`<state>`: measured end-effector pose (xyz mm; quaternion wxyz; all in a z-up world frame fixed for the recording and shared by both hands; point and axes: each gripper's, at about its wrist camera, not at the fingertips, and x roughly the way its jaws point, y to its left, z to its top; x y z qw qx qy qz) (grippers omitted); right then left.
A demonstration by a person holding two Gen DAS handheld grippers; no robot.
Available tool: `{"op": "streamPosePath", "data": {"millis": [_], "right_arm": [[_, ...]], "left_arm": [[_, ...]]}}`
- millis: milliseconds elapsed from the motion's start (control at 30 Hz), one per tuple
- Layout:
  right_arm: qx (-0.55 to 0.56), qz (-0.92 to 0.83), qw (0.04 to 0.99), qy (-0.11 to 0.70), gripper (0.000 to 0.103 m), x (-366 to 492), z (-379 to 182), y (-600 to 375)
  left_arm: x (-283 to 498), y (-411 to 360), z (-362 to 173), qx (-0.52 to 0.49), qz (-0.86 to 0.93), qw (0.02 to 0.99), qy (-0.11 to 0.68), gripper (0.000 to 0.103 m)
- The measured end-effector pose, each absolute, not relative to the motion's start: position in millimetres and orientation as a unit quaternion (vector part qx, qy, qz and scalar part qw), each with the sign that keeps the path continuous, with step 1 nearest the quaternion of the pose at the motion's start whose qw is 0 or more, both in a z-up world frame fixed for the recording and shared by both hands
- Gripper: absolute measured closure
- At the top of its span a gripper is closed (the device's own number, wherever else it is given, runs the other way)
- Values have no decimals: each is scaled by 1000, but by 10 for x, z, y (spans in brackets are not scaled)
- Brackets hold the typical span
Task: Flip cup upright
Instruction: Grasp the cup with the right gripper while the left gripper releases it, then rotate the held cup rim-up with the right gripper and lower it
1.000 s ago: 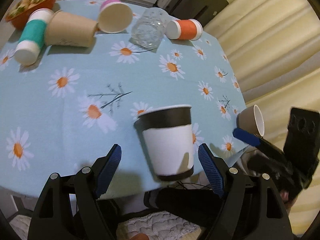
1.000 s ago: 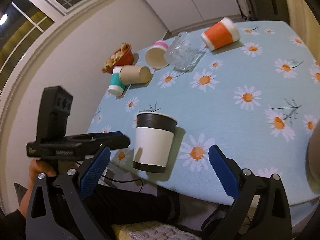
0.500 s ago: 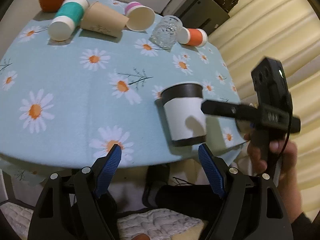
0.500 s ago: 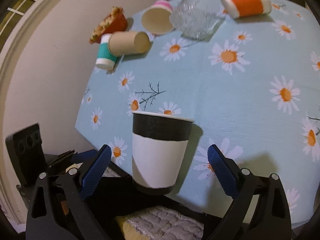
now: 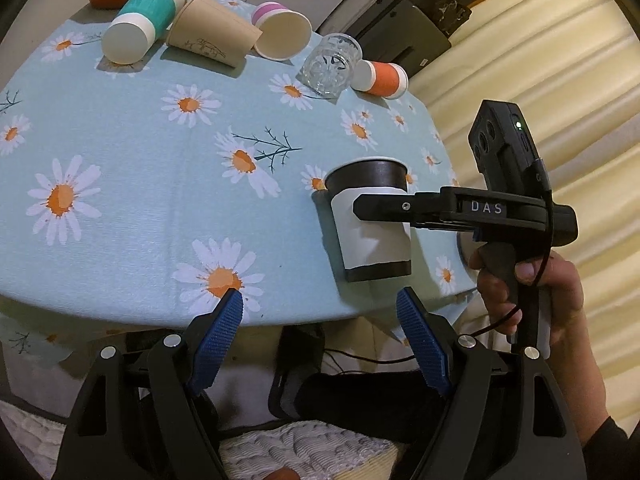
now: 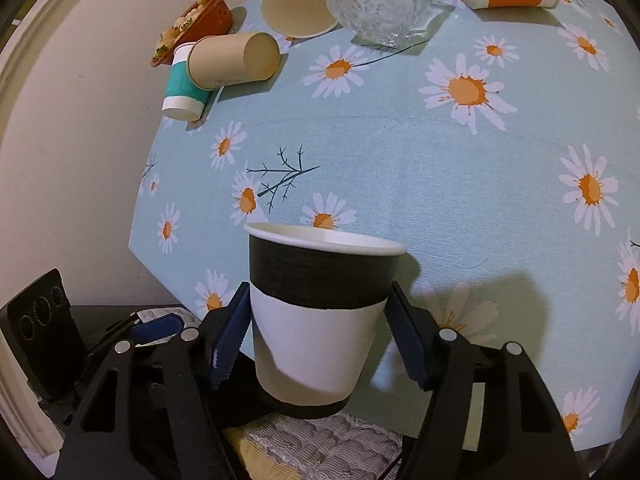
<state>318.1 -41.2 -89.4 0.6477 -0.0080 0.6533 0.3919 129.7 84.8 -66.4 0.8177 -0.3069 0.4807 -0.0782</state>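
Since 0.5 s ago, closed in from the right: right gripper (image 5: 384, 210) now straddling the black-and-white cup (image 5: 370, 220), previously short of it. Left view: upright near the table (image 5: 132, 184) edge, left gripper (image 5: 320, 330) spread wide, holding nothing. Right view: right gripper (image 6: 318, 334) clamped on the cup (image 6: 320, 316), 2 pads touching its sides.
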Motion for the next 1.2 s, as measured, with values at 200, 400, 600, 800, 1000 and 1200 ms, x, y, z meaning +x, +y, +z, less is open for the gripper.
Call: {"op": "streamPosePath", "data": {"millis": [200,400,600,800,1000,1200], "right_arm": [[-3,397,659,639,37,3158,-759,-478],[-1,402,688,605,37,3064,-556,-572],[-32,406,752,518,37,2763,-329,-660],[-34,402,805,435,37,2446,-242,-736],[-25,380,858,345,37,2263,-250,-776],[-13,349,894,283,37,2198,-397,-809]], "left_arm": [[1282,857,-687,-317,-81,817,475,26],[1267,873,-717,-330,-80,818,464,26],[1243,868,-749,-333,-77,824,452,26],[1215,912,-770,-343,-78,825,443,26],[1153,990,-762,-354,-69,829,426,26],[1121,1078,-774,-366,-54,833,412,26]]}}
